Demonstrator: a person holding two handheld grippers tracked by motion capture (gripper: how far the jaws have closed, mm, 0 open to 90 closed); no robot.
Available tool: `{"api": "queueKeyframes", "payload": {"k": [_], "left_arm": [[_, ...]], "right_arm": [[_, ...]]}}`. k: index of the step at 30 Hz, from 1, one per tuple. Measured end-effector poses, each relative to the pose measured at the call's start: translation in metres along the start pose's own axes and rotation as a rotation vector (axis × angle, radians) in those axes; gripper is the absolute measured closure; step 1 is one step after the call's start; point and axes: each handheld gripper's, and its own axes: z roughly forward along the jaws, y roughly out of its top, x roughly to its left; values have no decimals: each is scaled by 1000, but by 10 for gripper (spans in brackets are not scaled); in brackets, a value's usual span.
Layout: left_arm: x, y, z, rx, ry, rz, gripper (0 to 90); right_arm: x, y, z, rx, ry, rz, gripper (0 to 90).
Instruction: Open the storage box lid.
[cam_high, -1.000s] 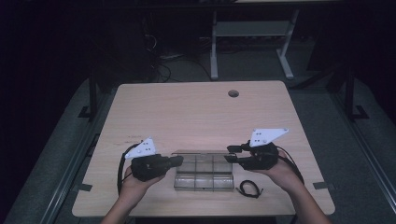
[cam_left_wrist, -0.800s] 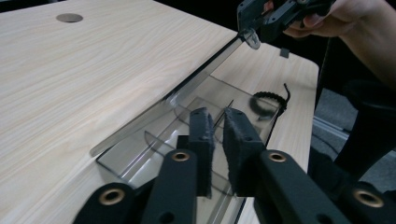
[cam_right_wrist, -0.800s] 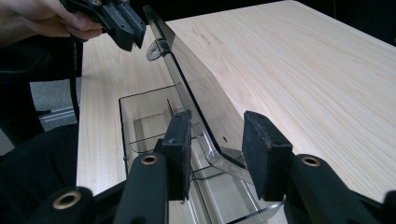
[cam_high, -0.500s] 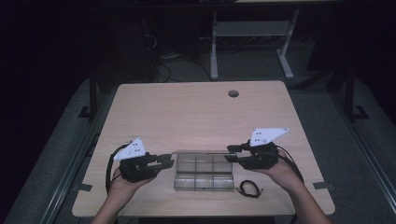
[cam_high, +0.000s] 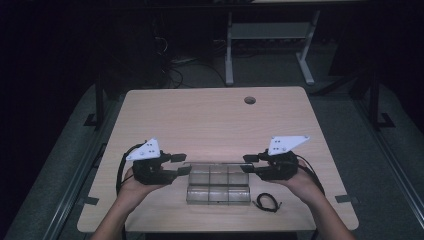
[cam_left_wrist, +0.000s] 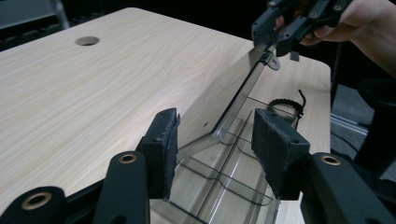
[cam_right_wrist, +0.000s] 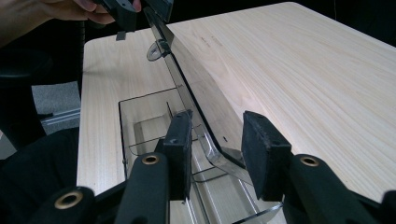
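Opening clear organizer box (cam_high: 218, 188): lid (cam_left_wrist: 236, 100) stands raised between both claws. Left claw (cam_high: 181, 163) has just been spreading, released, lid between pads untouched. Right claw (cam_high: 250, 164) state unclear. Next: swing lid back.

A light wooden table (cam_high: 215, 120) with rounded corners fills the middle of the frame, a round cable hole (cam_high: 250, 100) near its far edge, right of centre. The room around it is dim, almost black at the upper corners. Grey carpeted floor (cam_high: 350, 125) shows to the right and left of the table. At the top centre stands a pale metal desk frame (cam_high: 229, 55) with cables (cam_high: 175, 70) tangled on the floor to its left.
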Motion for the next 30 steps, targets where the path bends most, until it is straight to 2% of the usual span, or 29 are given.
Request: {"api": "queueKeyframes", "payload": {"k": [6, 9, 16, 30], "left_arm": [[0, 3, 10, 20, -9, 29, 533], [0, 2, 12, 11, -5, 34, 554], [0, 2, 13, 14, 9, 41, 612], [-2, 3, 10, 24, -7, 56, 645]], "right_arm": [[0, 0, -1, -1, -3, 4, 630], [-1, 0, -1, 0, -2, 5, 630], [-2, 0, -1, -4, 1, 5, 633], [-2, 1, -1, -3, -3, 0, 644]]}}
